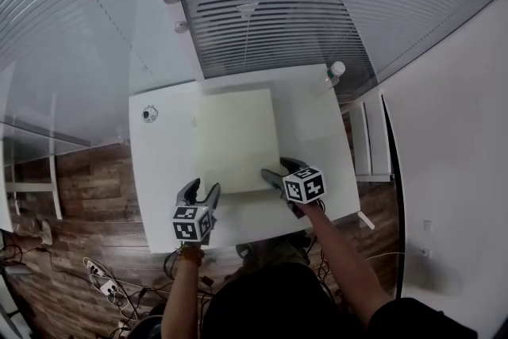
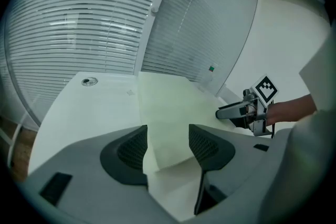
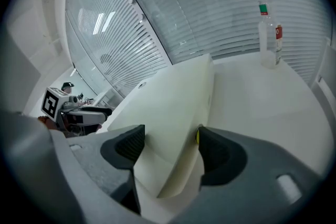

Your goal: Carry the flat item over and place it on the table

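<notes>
Pale matte sheet [image 1: 236, 137]: corners within gaping left hand-held gripper [image 2: 168, 139] and right hand-held gripper [image 3: 167, 139].

I could read no words or numbers anywhere; the labels on the bottle [image 3: 268, 34] were too small.

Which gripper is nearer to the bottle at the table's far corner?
Right. The bottle stands at the far right corner. The right gripper is at the near right of the sheet, the left gripper at its near left.
</notes>
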### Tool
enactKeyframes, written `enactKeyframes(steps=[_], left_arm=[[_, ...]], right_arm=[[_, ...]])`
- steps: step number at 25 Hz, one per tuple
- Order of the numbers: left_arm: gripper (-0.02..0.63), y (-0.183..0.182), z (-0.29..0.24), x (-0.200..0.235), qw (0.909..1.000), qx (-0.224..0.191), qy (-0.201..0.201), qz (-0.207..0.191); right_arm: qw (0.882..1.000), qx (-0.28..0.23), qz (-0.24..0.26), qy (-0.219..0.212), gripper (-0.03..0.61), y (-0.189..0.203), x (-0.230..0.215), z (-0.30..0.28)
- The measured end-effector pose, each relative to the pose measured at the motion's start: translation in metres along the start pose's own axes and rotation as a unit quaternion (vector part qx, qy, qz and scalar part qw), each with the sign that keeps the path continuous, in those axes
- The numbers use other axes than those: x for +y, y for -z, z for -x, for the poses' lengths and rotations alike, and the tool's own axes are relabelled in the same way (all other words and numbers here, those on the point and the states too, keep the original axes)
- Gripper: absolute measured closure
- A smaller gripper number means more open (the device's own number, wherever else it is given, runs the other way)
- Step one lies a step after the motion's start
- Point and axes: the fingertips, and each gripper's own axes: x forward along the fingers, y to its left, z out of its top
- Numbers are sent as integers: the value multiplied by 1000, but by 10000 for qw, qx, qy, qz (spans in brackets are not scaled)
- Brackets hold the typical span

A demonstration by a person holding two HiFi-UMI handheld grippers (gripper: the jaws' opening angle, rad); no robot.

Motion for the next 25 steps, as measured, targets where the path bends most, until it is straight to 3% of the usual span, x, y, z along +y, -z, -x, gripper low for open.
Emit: enactKeyframes(steps=[4,20,25], left_arm=[[368,6,9,-6,9999,-27,15,-148],[368,30,58,-32,9986,-336,-21,-415],[368,40,74,-38,9980,-369,-26,-517]], right_arm=[[9987,-42,368,352,252,4,-3,7],[9947,-444,892,240,252,24,48,52],[9934,-345,1078,202,253,38,71,57]])
